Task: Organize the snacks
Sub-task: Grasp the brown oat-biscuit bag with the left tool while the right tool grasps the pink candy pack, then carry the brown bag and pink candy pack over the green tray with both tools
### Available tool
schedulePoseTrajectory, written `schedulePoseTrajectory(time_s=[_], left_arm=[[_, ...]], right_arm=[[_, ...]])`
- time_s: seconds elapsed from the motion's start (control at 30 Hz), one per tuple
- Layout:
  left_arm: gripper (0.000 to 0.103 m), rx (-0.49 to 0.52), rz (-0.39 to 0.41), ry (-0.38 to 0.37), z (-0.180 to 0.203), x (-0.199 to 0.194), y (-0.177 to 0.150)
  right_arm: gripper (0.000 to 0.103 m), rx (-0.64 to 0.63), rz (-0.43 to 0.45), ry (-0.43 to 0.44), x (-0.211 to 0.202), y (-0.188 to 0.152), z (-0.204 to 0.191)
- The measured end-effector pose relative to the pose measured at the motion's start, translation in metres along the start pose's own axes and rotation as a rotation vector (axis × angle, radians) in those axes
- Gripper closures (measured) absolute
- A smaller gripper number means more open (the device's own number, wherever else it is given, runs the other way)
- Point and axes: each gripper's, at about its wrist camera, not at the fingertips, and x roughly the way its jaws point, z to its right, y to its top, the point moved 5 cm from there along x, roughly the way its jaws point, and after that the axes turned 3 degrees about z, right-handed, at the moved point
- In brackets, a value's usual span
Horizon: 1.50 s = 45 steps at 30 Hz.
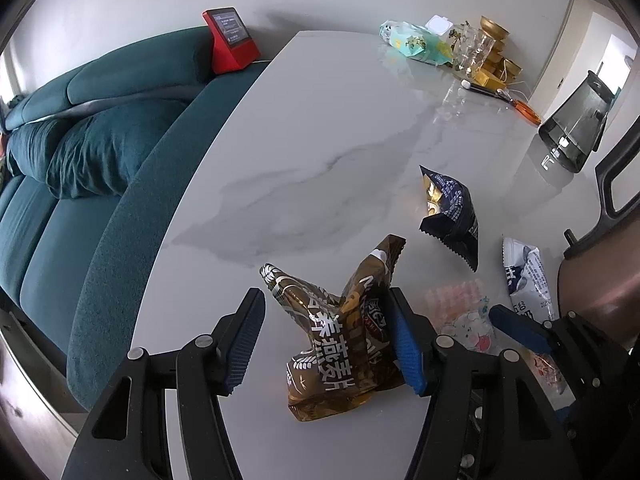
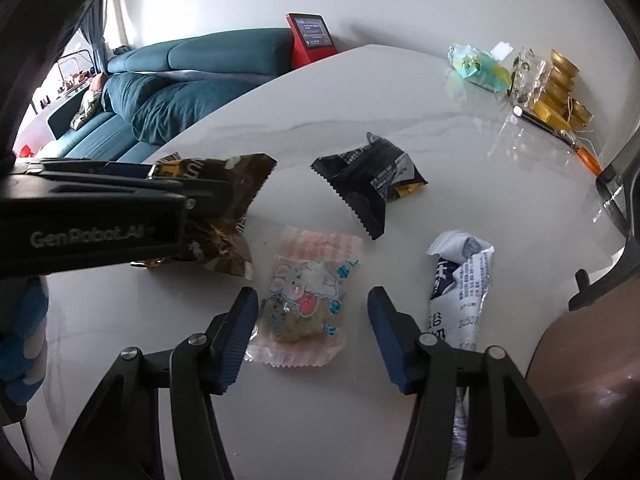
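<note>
Left gripper point(image 1: 326, 344) spread wide around the brown bag point(image 1: 340, 340), its right finger touching the wrapper. Right gripper point(image 2: 310, 338) gapes too, straddling the pink snack point(image 2: 306, 300) on the table point(image 1: 320, 140). Black packet point(image 2: 368, 184) sits at twelve o'clock from the pink snack, white packet point(image 2: 460, 280) at three.

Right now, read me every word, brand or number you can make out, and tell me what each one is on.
"GenRobot.AI": side of the left gripper.
"燕麦片": brown snack bag.
"谷": white and navy snack bag; its fine print is too small.
Black snack bag: print too small.
Red screen: text blurred.
</note>
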Motion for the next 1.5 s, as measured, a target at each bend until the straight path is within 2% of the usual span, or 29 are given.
schedulePoseTrajectory(time_s=[0.1,0.13,0.33,0.43,0.5,0.67,0.8,0.9,1.0,1.5], left_arm=[[0.046,-0.006,0.001,-0.002,0.0,0.0,-0.001],[0.046,-0.007,0.002,0.0,0.0,0.0,-0.001],[0.047,-0.014,0.009,-0.004,0.0,0.002,-0.001],[0.049,-0.009,0.011,-0.015,-0.001,0.002,-0.002],[0.057,-0.011,0.01,-0.034,0.0,0.001,-0.003],[0.062,0.007,0.017,-0.039,0.005,0.001,-0.002],[0.069,0.007,0.025,-0.048,0.005,0.0,-0.002],[0.072,0.019,0.033,-0.052,0.006,-0.002,-0.003],[0.075,0.029,0.038,-0.05,0.006,-0.004,-0.004],[0.077,0.072,0.063,-0.032,0.007,-0.023,-0.01]], right_arm=[[0.005,0.004,-0.001,-0.004,0.001,0.002,0.001],[0.01,0.004,-0.001,-0.004,0.002,0.002,0.002],[0.023,0.015,-0.003,0.002,0.003,0.004,0.002],[0.029,0.02,-0.001,0.007,0.002,0.004,0.003],[0.029,0.023,-0.001,0.008,0.003,0.004,0.003],[0.03,0.029,-0.003,0.01,0.002,0.004,0.003],[0.046,0.043,0.0,0.024,0.002,0.005,0.005],[0.051,0.046,0.001,0.033,0.002,0.005,0.005],[0.052,0.046,0.002,0.035,0.002,0.005,0.004],[0.054,0.038,0.033,0.04,-0.018,0.007,-0.002]])
